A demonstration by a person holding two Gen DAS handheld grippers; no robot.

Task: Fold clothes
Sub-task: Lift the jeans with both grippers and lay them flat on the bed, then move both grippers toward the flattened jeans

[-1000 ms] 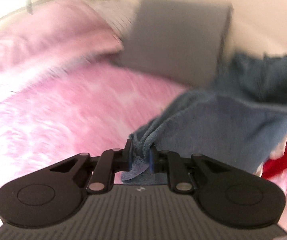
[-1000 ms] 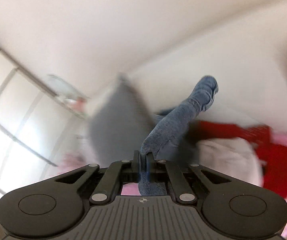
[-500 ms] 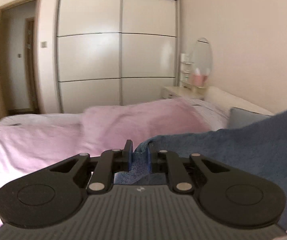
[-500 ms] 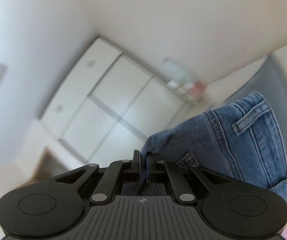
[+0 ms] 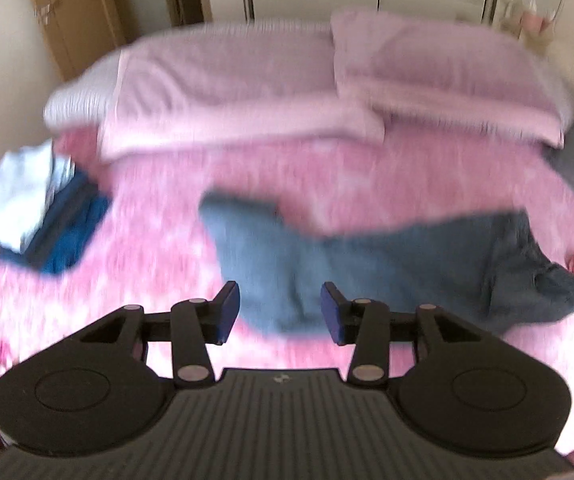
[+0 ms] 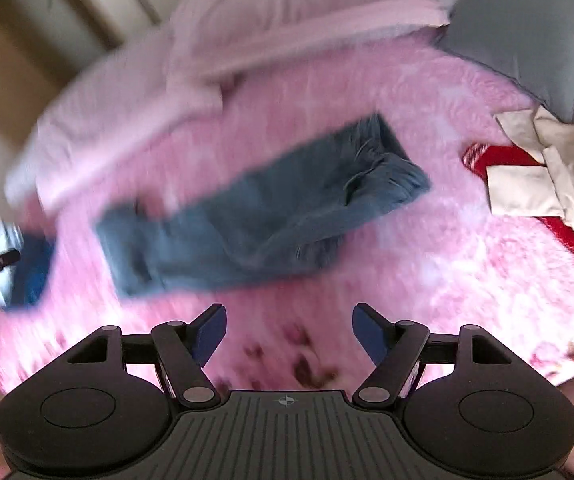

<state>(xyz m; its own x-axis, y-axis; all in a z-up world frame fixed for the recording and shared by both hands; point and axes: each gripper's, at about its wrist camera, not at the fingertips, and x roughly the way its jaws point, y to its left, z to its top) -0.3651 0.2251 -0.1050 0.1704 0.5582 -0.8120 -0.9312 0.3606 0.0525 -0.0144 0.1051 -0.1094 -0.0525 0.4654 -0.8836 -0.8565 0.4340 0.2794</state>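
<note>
Jeans (image 6: 255, 216) lying stretched out, rumpled, on pink bed (image 6: 467, 280); left gripper (image 5: 281, 312) and right gripper (image 6: 289, 334) hovering spread, empty. Likely needing smoothing, then folding.

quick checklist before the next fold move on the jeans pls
1. Blue denim jeans lying on the pink patterned bed cover: ok, stretched out lengthwise.
2. Jeans flat, no bunching: not ok, one end looks rumpled.
3. Left gripper free: ok, open, holding nothing.
4. Right gripper free: ok, open, holding nothing.
5. Space around jeans: ok, the red and cream clothes and the folded blue and white stack lie apart.
6. Exact edges for grasping: cannot tell, both views are blurred.
</note>
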